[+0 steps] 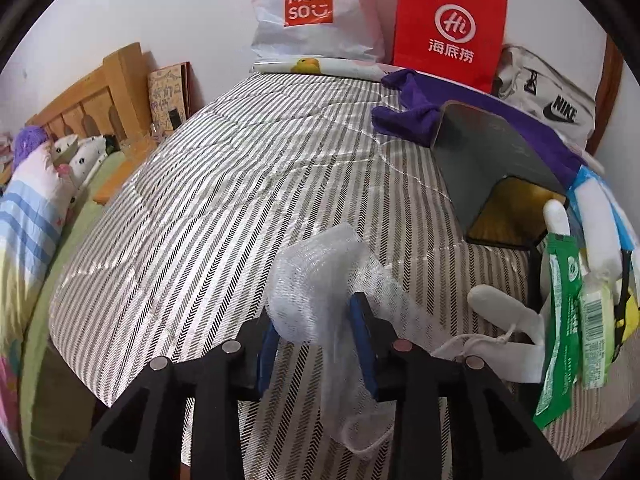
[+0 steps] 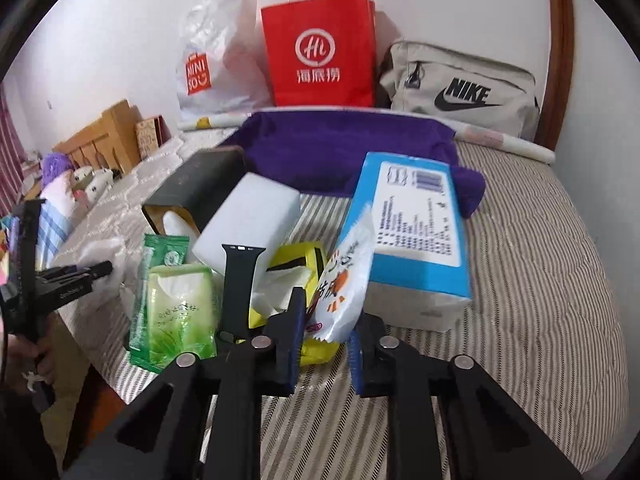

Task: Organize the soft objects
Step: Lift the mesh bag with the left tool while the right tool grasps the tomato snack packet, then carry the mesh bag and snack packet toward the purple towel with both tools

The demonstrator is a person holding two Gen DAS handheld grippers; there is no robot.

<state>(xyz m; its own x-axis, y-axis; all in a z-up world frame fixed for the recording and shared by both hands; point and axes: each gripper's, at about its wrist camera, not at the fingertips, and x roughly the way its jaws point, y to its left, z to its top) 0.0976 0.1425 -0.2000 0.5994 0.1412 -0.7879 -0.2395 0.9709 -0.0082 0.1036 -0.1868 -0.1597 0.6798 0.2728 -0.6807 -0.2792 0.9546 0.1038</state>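
Note:
A crumpled piece of clear bubble wrap point(image 1: 312, 280) lies on the striped bed cover point(image 1: 180, 200). My left gripper point(image 1: 316, 316) stands open around it, blue pads on either side. In the right wrist view that same left gripper point(image 2: 100, 270) is at the far left with the wrap point(image 2: 104, 252) at its tip. My right gripper point(image 2: 326, 320) is shut on a white snack packet with orange print point(image 2: 348, 280), which stands tilted above a yellow tissue pack point(image 2: 296, 268). Beside it lie a green wet-wipe pack point(image 2: 180, 304), a black watch strap point(image 2: 240, 280) and a white foam block point(image 2: 248, 220).
A blue tissue pack point(image 2: 416, 232), a purple towel point(image 2: 340, 148) and an open dark box point(image 2: 196, 188) lie behind the pile. A red paper bag point(image 2: 320, 52), a white plastic bag point(image 2: 216, 60) and a grey Nike bag point(image 2: 460, 88) line the wall. The bed's edge runs along the front left.

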